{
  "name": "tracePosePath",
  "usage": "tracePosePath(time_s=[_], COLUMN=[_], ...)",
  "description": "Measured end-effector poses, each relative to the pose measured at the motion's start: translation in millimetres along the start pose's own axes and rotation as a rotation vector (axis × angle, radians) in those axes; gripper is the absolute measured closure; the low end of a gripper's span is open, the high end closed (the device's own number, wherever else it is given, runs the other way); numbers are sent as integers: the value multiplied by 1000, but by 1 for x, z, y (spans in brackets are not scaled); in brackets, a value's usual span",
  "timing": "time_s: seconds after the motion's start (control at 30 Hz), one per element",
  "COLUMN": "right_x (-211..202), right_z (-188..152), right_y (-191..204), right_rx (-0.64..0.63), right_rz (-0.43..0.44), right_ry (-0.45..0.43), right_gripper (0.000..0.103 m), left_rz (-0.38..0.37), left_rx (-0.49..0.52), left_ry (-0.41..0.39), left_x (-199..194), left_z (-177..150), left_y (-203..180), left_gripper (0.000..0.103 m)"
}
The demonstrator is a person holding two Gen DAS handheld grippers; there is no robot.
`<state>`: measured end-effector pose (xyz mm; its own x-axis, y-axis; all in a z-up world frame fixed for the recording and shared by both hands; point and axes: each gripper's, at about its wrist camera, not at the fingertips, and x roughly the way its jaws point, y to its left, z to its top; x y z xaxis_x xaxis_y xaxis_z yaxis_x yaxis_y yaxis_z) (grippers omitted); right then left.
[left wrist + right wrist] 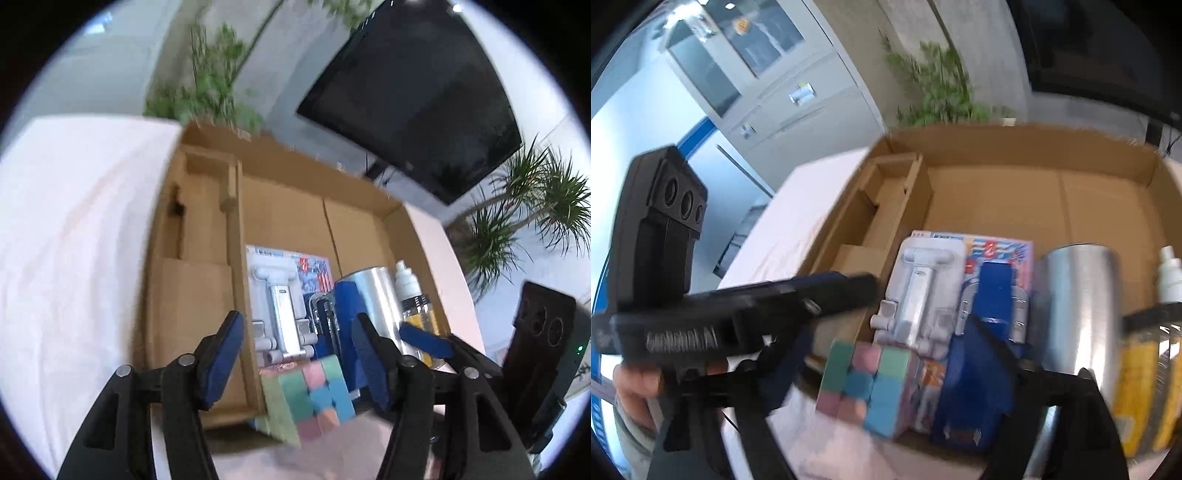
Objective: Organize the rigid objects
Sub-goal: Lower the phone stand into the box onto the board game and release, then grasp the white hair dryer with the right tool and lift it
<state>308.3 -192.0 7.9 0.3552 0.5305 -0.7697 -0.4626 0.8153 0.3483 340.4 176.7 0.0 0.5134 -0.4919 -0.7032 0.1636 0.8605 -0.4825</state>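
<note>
A pastel puzzle cube (310, 397) is seen at the near edge of the cardboard box (295, 206), tilted, one corner toward the cam, overhanging the box's near wall; no long axis. It sits between the left gripper (299, 358) fingers, which are spread wide apart and not touching it. Just behind it lies a blister-packed white stand (282, 314), long axis running near-to-far, T-bar at the far end. To its right are a blue item (347, 314), unidentifiable, then a silver can (380, 299) lying down, axis also near-to-far, then a spray bottle (410, 291) w/ white top pointing away. The right gripper (890, 384) is blurred; fingers appear apart, blue pad (979, 373) over the blue item. The box rests on a white-covered surface (74, 240).
</note>
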Motion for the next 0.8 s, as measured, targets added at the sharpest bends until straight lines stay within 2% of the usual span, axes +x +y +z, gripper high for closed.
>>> tracePosePath(time_s=[0.1, 0.17, 0.27, 0.33, 0.37, 0.4, 0.47, 0.57, 0.67, 0.77, 0.8], right_x=[-42, -60, -70, -74, -75, -75, -72, -64, -54, -40, -35], right_z=[-21, -40, -67, -89, -103, -120, -156, -199, -235, -256, -261], right_y=[1, 4, 12, 16, 20, 25, 31, 44, 68, 86, 89], right_rx=[-40, -74, -116, -124, -141, -164, -186, -192, -272, -328, -345], right_rz=[-13, -39, -69, -48, -27, -11, 25, 131, 180, 187, 176], right_ry=[-82, -106, -102, -94, -83, -62, 2, 117, 183, 237, 253], right_gripper=[0, 0, 1, 1, 1, 1, 1, 1, 6, 28, 43], left_rz=[79, 107, 150, 168, 190, 220, 252, 205, 111, 17, -7], left_rx=[68, 108, 96, 103, 107, 103, 66, -39, -173, -248, -268], left_ry=[-95, -115, -122, -152, -171, -173, -131, -42, 47, 90, 103], left_x=[-33, -43, -49, -55, -59, -61, -63, -64, -57, -46, -42], left_z=[-21, -38, -64, -86, -100, -118, -150, -191, -234, -260, -264], left_y=[-12, -18, -17, -18, -20, -20, -17, -4, 9, 10, 10], left_gripper=[35, 35, 35, 34, 30, 19, 18, 18, 19, 27, 36])
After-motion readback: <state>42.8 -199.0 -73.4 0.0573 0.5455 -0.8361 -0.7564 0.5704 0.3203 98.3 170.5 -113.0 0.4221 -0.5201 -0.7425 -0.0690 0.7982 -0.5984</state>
